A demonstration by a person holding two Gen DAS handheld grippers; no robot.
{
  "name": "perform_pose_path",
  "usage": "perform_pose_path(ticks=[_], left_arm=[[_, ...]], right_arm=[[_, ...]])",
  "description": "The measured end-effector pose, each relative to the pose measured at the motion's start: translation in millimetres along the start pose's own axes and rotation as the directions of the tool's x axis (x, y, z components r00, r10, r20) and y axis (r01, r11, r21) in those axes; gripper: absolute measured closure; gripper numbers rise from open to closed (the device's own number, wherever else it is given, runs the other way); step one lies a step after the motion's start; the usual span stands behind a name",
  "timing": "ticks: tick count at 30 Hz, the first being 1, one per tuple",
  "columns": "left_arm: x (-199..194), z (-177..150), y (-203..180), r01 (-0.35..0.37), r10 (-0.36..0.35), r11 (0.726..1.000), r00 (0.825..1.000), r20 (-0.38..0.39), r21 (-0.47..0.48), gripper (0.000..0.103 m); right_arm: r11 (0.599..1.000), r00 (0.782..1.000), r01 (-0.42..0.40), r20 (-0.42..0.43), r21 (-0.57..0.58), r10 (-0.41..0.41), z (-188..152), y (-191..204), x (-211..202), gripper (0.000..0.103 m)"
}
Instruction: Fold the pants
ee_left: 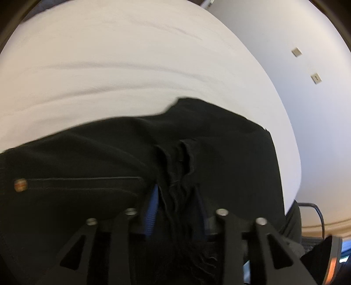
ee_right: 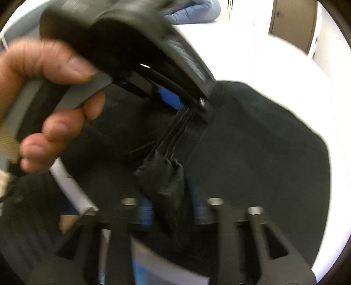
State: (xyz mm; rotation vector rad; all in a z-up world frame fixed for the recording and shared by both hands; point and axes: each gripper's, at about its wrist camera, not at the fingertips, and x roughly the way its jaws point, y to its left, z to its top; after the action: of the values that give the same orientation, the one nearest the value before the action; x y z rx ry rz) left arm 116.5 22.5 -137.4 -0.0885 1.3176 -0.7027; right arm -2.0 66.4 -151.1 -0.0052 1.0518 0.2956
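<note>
The black pants [ee_left: 219, 142] lie on a white bed [ee_left: 120, 65]. In the left wrist view my left gripper [ee_left: 177, 193] is shut on a bunched edge of the pants, with cloth pinched between the blue pads [ee_left: 152, 206]. A back pocket with a small brown tab [ee_left: 20, 184] shows at the left. In the right wrist view my right gripper [ee_right: 171, 197] is shut on a bunched fold of the pants [ee_right: 252, 153]. The left gripper [ee_right: 186, 105], held by a hand [ee_right: 43, 98], grips the same edge just ahead of it.
The bed's right edge [ee_left: 291, 153] meets a white wall with two small square plates [ee_left: 296, 52]. A blue cloth [ee_right: 197, 11] lies at the bed's far side. A door [ee_right: 291, 22] stands at the far right. The near bed edge [ee_right: 72, 188] shows at the lower left.
</note>
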Motion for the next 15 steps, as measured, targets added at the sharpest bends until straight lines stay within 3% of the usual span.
perform_pose_path(ticks=[3,5,7,9,12,15], left_arm=[[-25.7,0.5,6.4,-0.117,0.117,0.993,0.991,0.061,-0.005,0.048],[-39.9,-3.3,-3.4,-0.212,0.208,0.977,0.971,0.119,0.018,0.044],[-50.0,-8.1,-22.1,-0.231,0.219,0.972,0.96,0.173,0.047,0.044],[-50.0,-15.2,-43.5,-0.222,0.201,0.972,0.956,0.214,0.081,0.044],[-29.4,-32.6,-77.2,-0.244,0.203,0.954,0.954,0.223,0.176,0.042],[3.0,-49.5,-84.6,-0.265,0.238,0.945,0.959,0.155,0.19,0.042]], right_arm=[[0.985,0.989,-0.145,0.037,0.089,0.143,-7.1,-25.4,-32.6,0.033],[0.951,0.965,-0.258,0.101,0.173,0.243,-9.3,-54.5,-57.8,0.033],[0.878,0.92,-0.388,0.164,0.279,0.355,-10.6,-99.3,-76.4,0.033],[0.789,0.868,-0.495,0.245,0.364,0.432,-11.3,-152.7,-89.3,0.041],[0.654,0.784,-0.621,0.336,0.433,0.523,-11.1,-225.0,-90.3,0.043],[0.583,0.754,-0.655,0.356,0.482,0.552,-4.1,-275.6,-76.5,0.047]])
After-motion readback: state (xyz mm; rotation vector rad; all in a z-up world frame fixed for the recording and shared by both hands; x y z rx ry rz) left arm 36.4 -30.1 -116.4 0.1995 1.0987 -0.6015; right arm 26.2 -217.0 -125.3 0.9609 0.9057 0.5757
